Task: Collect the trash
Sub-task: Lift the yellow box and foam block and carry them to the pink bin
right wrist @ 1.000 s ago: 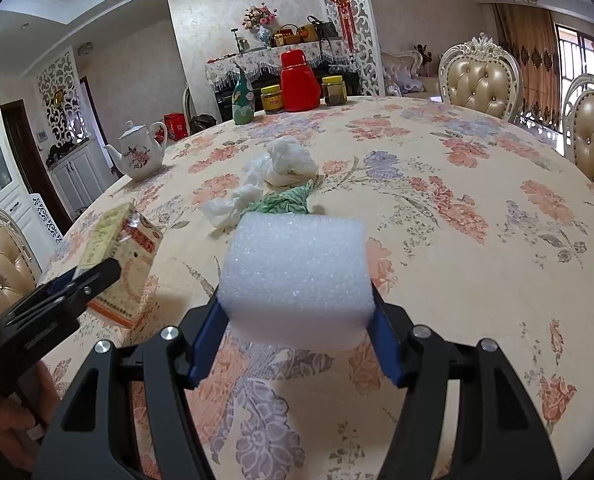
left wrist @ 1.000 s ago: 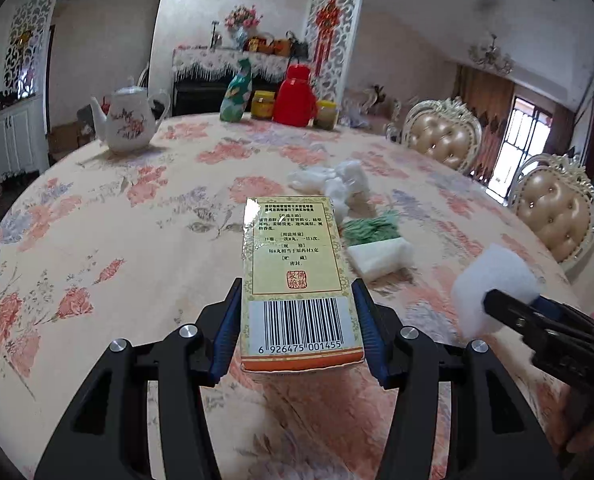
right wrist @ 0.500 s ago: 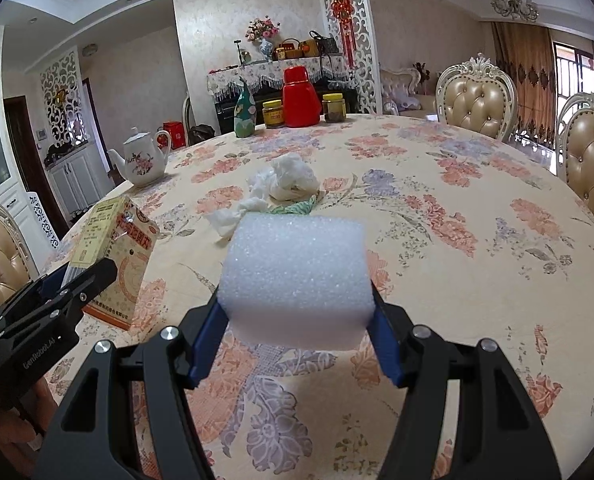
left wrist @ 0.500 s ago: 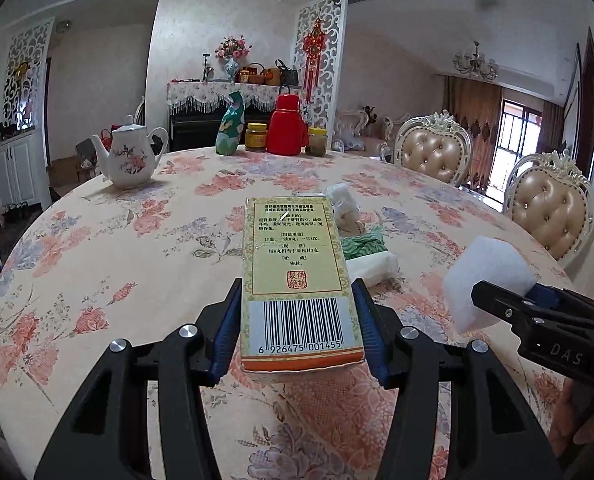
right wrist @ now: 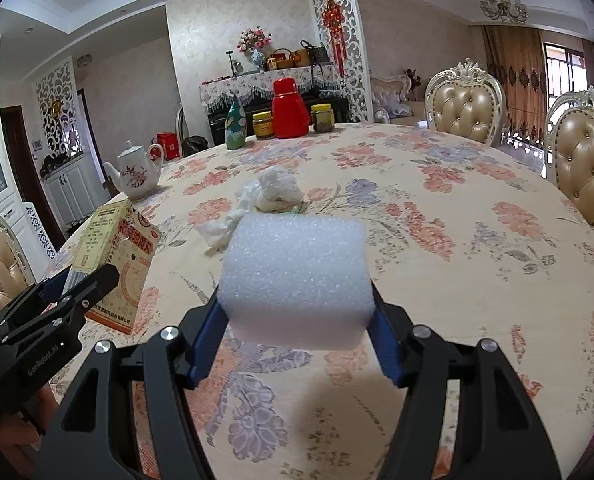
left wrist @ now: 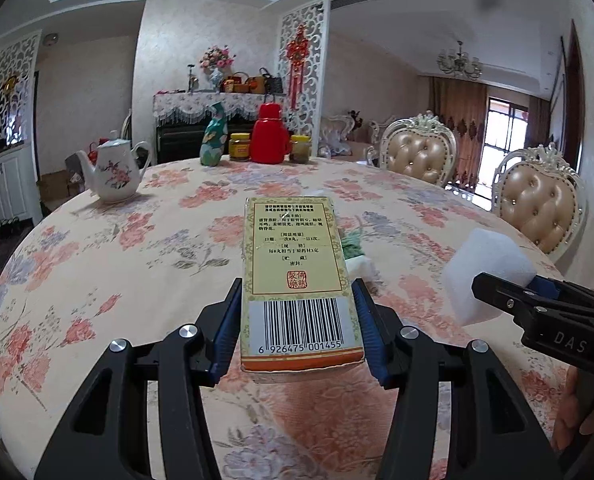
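My left gripper (left wrist: 297, 312) is shut on a yellow medicine box (left wrist: 295, 264) with a barcode and holds it above the floral tablecloth. The box and left gripper also show in the right wrist view (right wrist: 117, 256) at the left. My right gripper (right wrist: 297, 312) is shut on a white foam block (right wrist: 297, 276), also held above the table; the block shows in the left wrist view (left wrist: 485, 276) at the right. Crumpled white tissues (right wrist: 265, 200) and a green scrap (left wrist: 353, 246) lie on the table beyond both grippers.
A round table with a floral cloth (left wrist: 137, 248). At its far side stand a white teapot (left wrist: 113, 172), a green figurine bottle (left wrist: 215, 136), a red thermos (left wrist: 271, 136) and two jars. Padded chairs (left wrist: 537, 200) stand along the right edge.
Both grippers have risen and tilted up with their loads, so the table looks lower and more of the room shows. The grips have not changed.
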Tool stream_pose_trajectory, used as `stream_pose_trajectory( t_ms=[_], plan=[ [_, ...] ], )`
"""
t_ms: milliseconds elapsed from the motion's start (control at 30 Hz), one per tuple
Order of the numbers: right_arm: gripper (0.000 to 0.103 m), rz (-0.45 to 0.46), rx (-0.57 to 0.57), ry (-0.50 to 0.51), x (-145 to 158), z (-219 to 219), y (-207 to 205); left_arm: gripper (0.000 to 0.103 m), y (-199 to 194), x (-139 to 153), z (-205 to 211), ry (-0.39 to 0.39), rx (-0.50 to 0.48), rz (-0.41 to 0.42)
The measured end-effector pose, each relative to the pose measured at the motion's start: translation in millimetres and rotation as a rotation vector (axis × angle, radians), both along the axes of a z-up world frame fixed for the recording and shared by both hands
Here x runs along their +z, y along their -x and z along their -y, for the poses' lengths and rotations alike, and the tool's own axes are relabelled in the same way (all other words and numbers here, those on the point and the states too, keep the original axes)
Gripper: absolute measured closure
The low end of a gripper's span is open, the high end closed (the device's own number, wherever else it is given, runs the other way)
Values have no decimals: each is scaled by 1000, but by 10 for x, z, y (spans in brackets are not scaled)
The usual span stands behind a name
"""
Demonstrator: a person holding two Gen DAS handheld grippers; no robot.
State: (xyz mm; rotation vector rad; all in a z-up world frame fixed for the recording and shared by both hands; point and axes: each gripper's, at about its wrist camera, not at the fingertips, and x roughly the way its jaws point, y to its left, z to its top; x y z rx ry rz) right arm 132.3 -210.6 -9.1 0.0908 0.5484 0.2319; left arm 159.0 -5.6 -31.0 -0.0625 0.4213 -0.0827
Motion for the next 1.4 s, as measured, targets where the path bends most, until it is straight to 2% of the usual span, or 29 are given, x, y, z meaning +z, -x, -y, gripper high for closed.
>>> stream_pose_trajectory(
  t_ms=[333, 700, 933, 1200, 1400],
  plan=[
    [40, 29, -66, 2, 54, 384, 157, 52, -42, 53, 373, -18, -89, 13],
    [40, 70, -162, 18, 135, 891, 348, 52, -104, 122, 998, -57, -229, 34],
    [40, 80, -250, 20, 141, 1315, 518, 52, -127, 153, 1585, -63, -367, 39],
    [40, 92, -404, 30, 166, 1966, 825, 52, -150, 134, 2252, -60, -517, 35],
    [40, 85, -539, 48, 152, 2483, 1120, 52, -115, 140, 2905, -49, -678, 34]
  ],
)
